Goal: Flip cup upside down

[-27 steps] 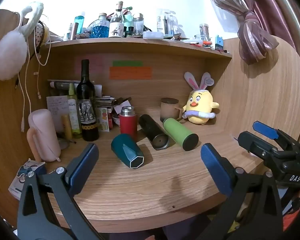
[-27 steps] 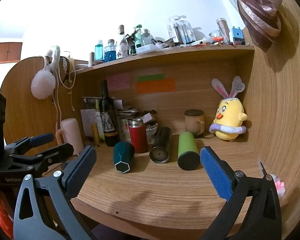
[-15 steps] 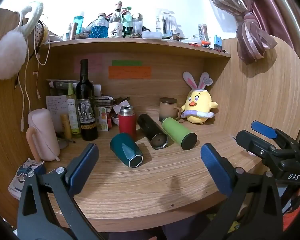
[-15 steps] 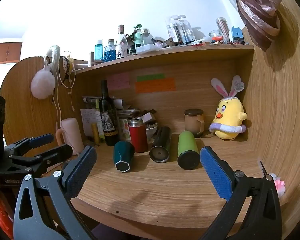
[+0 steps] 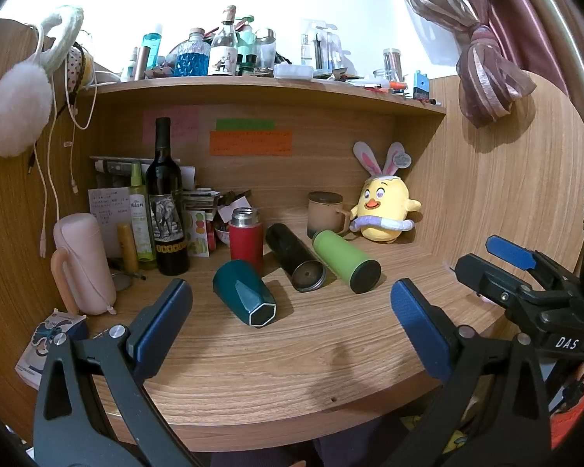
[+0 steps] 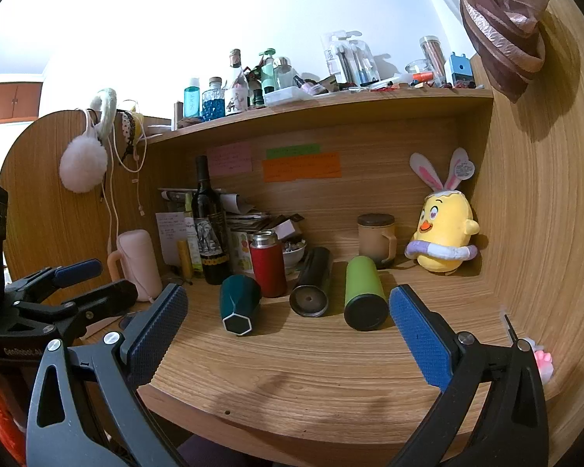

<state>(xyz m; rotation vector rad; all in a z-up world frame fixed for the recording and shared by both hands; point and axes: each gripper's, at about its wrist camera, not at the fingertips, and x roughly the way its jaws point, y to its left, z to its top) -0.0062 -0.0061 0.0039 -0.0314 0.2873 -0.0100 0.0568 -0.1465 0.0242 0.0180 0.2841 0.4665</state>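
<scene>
A: Hardly anything has moved since the earlier frames; the left gripper (image 5: 290, 313) has only drifted a touch, so the teal cup (image 5: 244, 293) sits a little lower between its jaws than before.

B: And the jaws?

A: Both sets stand wide, holding nothing. The right gripper (image 6: 288, 317) hovers over the table (image 6: 331, 366) edge, well short of the cups.

B: Where is the cup?

A: It lies on its side ahead of the left jaws, its hexagonal end toward them. A red flask (image 5: 246, 238) stands upright just behind it. Beside it, to the right of it, a black tumbler (image 5: 294, 257) and a green tumbler (image 5: 345, 255) also lie on their sides.
</scene>
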